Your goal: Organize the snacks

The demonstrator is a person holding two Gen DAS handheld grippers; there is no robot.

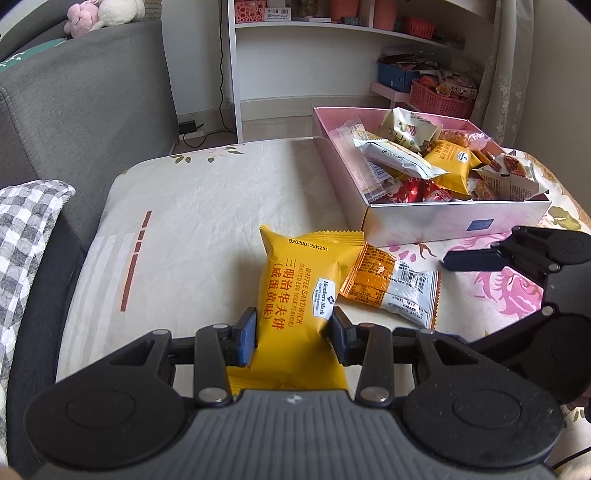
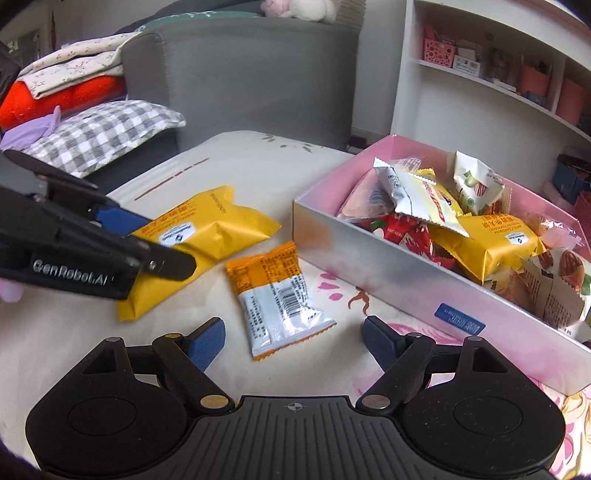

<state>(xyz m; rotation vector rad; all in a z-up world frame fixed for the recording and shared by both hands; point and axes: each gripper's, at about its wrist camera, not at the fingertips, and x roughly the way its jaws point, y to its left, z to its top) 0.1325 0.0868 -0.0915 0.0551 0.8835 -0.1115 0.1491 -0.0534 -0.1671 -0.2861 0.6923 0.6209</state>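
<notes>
A yellow waffle sandwich packet (image 1: 295, 280) lies on the cloth-covered table (image 1: 192, 206), and my left gripper (image 1: 293, 334) is shut on its near half, a blue pad pressing each side. The right wrist view shows that gripper (image 2: 147, 240) at the left, clamped on the same packet (image 2: 218, 229). An orange and white snack packet (image 2: 277, 295) lies flat beside it. My right gripper (image 2: 291, 332) is open, its fingertips on either side of this packet's near end without touching it. The pink box (image 2: 369, 258) at the right holds several snack packets.
A grey sofa (image 1: 92, 110) with a checked pillow (image 2: 103, 133) and folded cloths borders the table's left and far sides. White shelves (image 1: 332, 33) with baskets and boxes stand behind. The pink box's wall (image 1: 443, 221) sits just beyond the loose packets.
</notes>
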